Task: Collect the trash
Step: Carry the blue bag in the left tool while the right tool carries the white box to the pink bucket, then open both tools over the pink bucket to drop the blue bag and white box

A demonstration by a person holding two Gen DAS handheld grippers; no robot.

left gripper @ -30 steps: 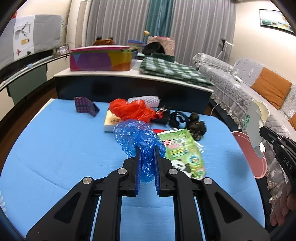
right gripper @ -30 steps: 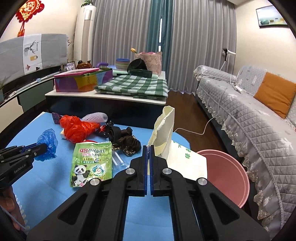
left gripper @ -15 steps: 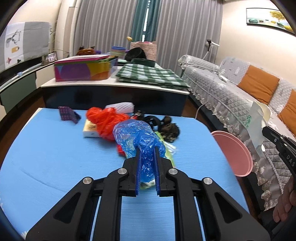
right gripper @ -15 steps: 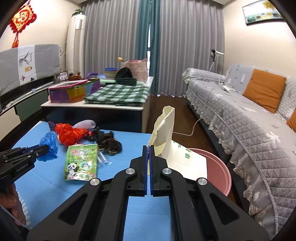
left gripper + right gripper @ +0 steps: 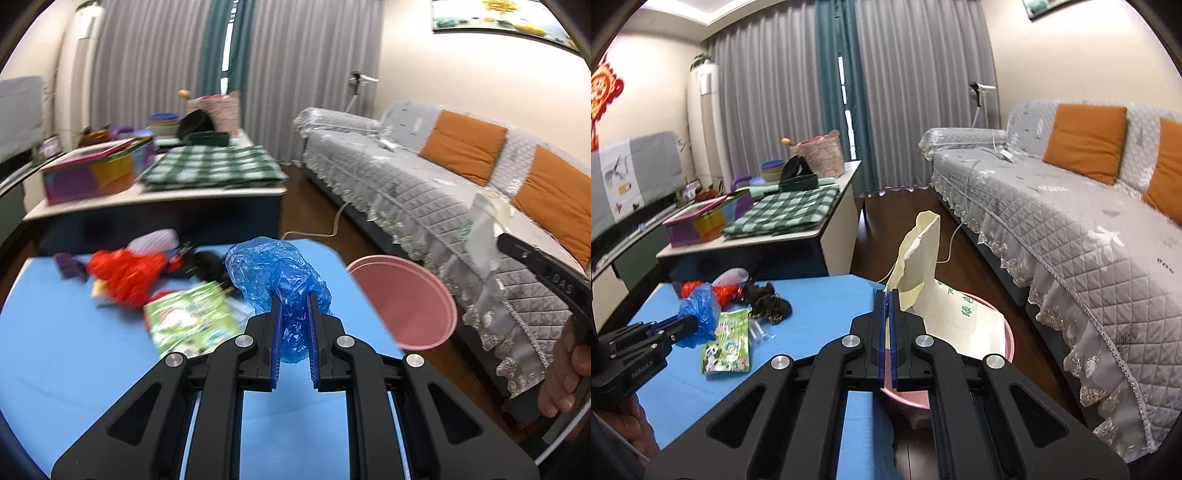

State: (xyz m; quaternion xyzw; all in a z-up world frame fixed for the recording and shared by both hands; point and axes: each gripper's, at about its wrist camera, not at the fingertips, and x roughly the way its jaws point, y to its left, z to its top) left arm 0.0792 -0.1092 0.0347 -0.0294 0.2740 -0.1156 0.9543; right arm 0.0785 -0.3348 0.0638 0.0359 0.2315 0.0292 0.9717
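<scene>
Beside the blue table [image 5: 812,295], pink basin [image 5: 402,295] holding nothing visible, left gripper [image 5: 294,295] clamped on blue plastic bag [image 5: 273,269], right gripper [image 5: 889,295] pinching cream paper bag [image 5: 923,258] above it.

Both tools were matte black plastic, each built from two broad angular arms with triangular cut-outs. The left gripper [image 5: 294,301] carried ribbed blue pads [image 5: 277,339] along the inner faces of its fingers and four round silver screw heads across its linkage. The right gripper [image 5: 888,295] matched it, blue pads [image 5: 894,339] included. At the lower left of the right wrist view, pale lettering ran along the other tool's side. At the right edge of the left wrist view, the letters "DAS" showed on black.
</scene>
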